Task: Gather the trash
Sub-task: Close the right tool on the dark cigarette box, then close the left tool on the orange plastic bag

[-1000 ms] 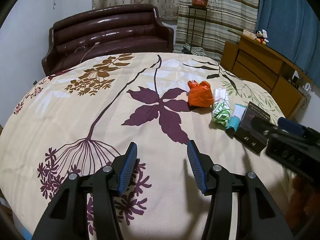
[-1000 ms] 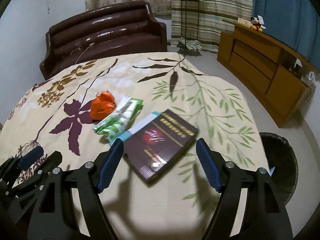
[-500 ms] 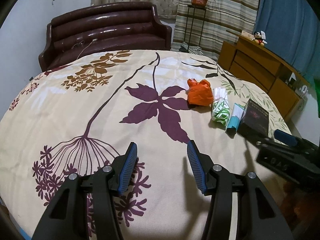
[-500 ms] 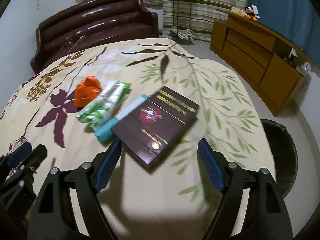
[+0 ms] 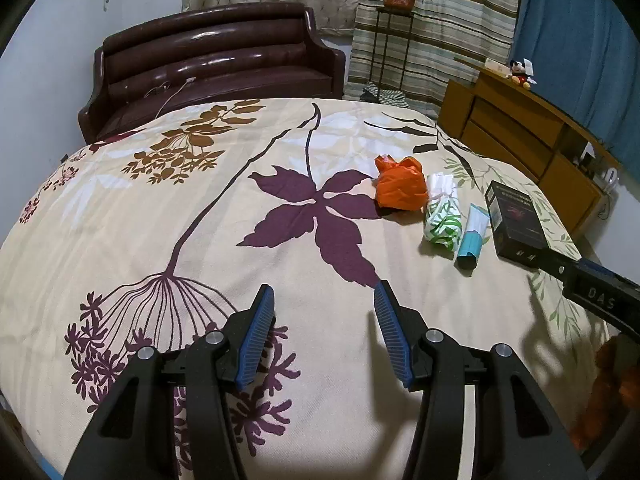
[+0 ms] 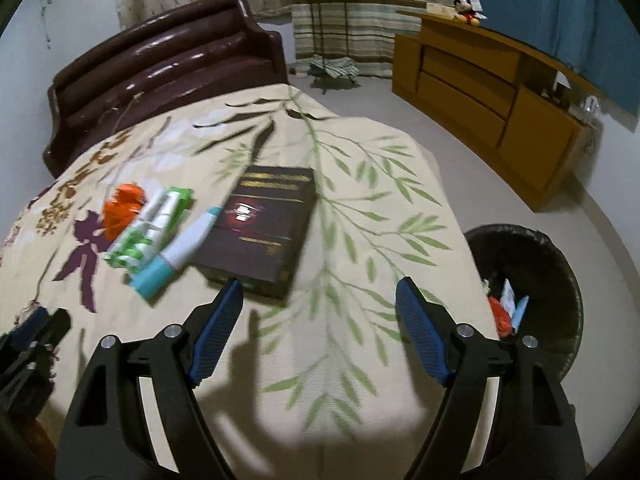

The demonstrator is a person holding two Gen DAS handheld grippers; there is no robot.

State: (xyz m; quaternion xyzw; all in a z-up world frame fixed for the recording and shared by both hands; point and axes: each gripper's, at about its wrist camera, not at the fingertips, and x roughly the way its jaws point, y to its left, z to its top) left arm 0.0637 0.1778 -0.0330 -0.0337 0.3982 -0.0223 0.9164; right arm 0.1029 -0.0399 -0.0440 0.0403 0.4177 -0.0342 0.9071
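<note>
Matt woven cloth bedspread (image 5: 120, 216) under the claws; ahead, a crinkly glossy plastic bag (image 5: 400, 188), a smooth box (image 6: 264, 224), a shiny leather sofa (image 5: 216, 68); a wood cabinet (image 6: 480, 76) right.

Left wrist view: mounted behind the left gripper (image 5: 323, 304), low over the near edge of the bedspread (image 5: 120, 208), facing along the bed toward the brown sofa (image 5: 216, 68) at its far edge. The right gripper (image 5: 592, 296) enters at the right border.

Right wrist view: set behind the right gripper (image 6: 318, 304), above the bed's right edge, angled toward the wooden cabinet (image 6: 480, 80) and black waste bin (image 6: 532, 280).

Shared: orange bag (image 5: 400, 188) (image 6: 124, 208), dark box (image 5: 516, 220) (image 6: 264, 220), sofa, cabinet.
</note>
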